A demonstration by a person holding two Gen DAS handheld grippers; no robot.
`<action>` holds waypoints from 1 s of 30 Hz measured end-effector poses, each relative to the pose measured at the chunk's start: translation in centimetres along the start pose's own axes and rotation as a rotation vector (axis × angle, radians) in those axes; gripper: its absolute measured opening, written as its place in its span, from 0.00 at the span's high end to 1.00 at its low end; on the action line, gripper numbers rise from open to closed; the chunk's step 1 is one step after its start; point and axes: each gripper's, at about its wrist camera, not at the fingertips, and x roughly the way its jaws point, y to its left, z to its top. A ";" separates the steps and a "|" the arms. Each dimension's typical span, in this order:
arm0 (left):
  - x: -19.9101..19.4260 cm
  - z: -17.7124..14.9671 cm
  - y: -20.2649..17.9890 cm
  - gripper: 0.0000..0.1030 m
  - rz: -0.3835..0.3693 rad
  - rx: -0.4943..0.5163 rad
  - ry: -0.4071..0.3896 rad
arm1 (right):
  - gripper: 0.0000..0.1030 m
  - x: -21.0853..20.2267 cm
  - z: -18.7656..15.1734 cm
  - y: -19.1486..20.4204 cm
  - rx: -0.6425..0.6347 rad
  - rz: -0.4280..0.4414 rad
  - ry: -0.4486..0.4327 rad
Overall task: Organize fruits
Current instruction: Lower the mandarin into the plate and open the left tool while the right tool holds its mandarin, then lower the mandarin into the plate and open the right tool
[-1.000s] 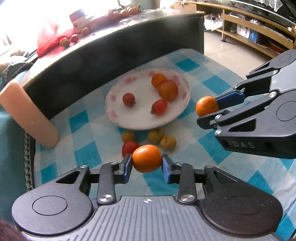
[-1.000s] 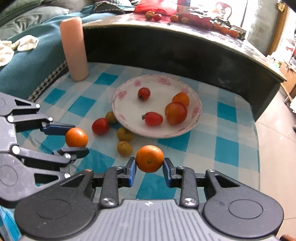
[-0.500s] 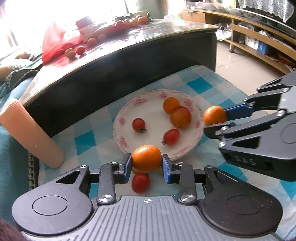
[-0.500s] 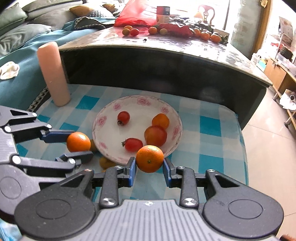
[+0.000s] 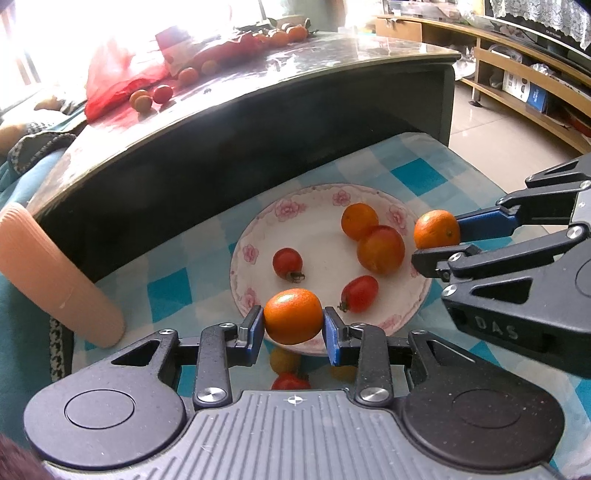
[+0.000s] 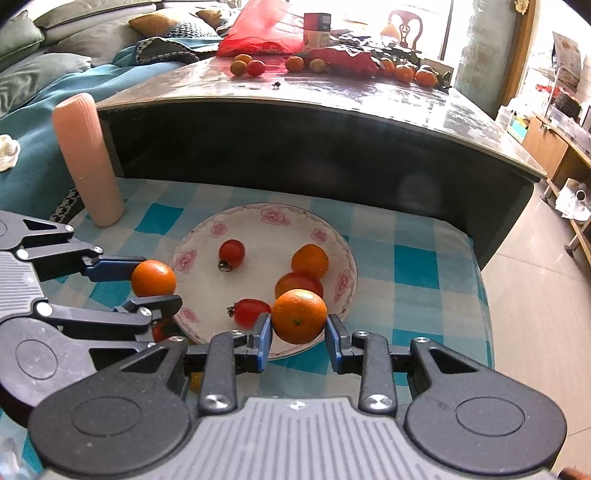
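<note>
Dark coffee table (image 6: 332, 155) behind checked cloth (image 6: 417, 266), floral plate (image 5: 321, 210) holding four fruits, left gripper (image 5: 293, 328) pinching a mandarin (image 5: 293, 315) over its near rim, right gripper (image 6: 299, 332) pinching another mandarin (image 6: 300, 315), stray fruit (image 5: 290, 380) half hidden beneath fingers.

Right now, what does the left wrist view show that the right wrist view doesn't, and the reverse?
Only the left wrist view: a red tomato and a yellow fruit on the cloth behind the left gripper.
Only the right wrist view: sofa cushions and a red can.
Both: the plate holding four fruits, the pink cylinder, and each gripper, including the right gripper, clamping an orange.
</note>
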 end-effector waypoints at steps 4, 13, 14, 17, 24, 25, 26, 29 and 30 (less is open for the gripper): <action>0.8 0.4 0.2 0.59 0.002 -0.005 0.004 | 0.55 0.6 0.5 0.0 0.000 0.004 -0.003; 2.0 0.7 0.5 0.58 0.009 -0.007 0.008 | 0.55 2.9 1.0 -0.4 0.002 -0.007 0.025; 2.1 0.7 0.5 0.58 0.008 -0.005 0.010 | 0.55 3.0 0.9 -0.5 0.002 -0.008 0.027; 2.4 0.5 0.5 0.58 0.007 -0.004 0.018 | 0.55 3.5 1.0 -0.7 0.013 -0.001 0.032; 2.8 0.5 0.7 0.57 0.012 -0.014 0.028 | 0.55 4.3 1.3 -1.1 0.039 0.012 0.042; 2.9 0.4 0.7 0.57 0.012 -0.014 0.031 | 0.55 4.4 1.3 -1.2 0.042 0.016 0.043; 3.0 0.3 0.7 0.57 0.011 -0.015 0.033 | 0.55 4.5 1.4 -1.2 0.044 0.019 0.043; 3.2 0.3 0.8 0.57 0.011 -0.018 0.038 | 0.55 4.7 1.5 -1.0 0.043 0.024 0.039; 3.2 0.3 0.8 0.57 0.011 -0.020 0.039 | 0.55 4.7 1.6 -0.9 0.042 0.026 0.037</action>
